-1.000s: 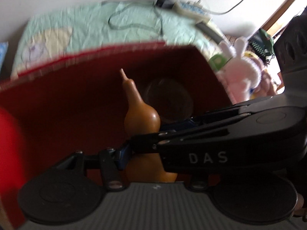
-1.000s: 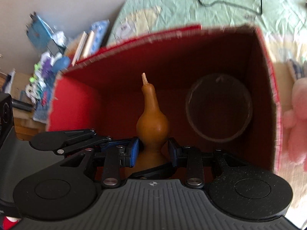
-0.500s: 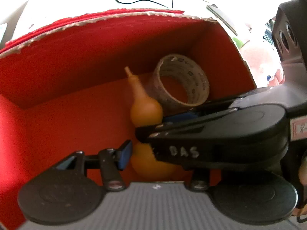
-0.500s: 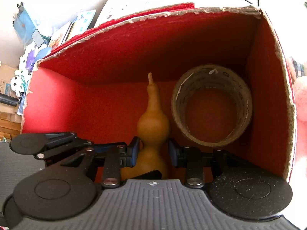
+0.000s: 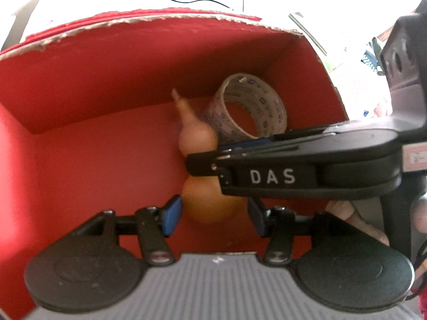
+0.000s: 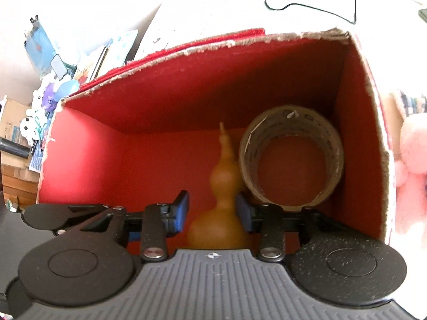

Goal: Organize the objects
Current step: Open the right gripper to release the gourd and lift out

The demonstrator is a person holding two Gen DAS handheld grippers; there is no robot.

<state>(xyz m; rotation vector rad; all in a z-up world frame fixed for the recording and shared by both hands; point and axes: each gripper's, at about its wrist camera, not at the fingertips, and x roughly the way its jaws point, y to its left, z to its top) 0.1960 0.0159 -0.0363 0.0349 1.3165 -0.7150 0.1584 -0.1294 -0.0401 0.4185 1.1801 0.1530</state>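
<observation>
Gourd-shaped tan ornament point(image 6: 222, 208) lying in the red cardboard box point(image 6: 165, 122), beside a brown packing-tape roll point(image 6: 291, 160).
Both the left hand-held gripper point(image 5: 213, 214) and the right hand-held gripper point(image 6: 212, 210) have just been opening; their blue pads straddle the gourd, apart from it.

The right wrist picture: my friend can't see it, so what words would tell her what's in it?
A brown gourd stands inside a red box, between the open blue pads of the right gripper, which have just been opening. A tape roll sits right beside the gourd, and a pink plush toy is outside the box.
</observation>
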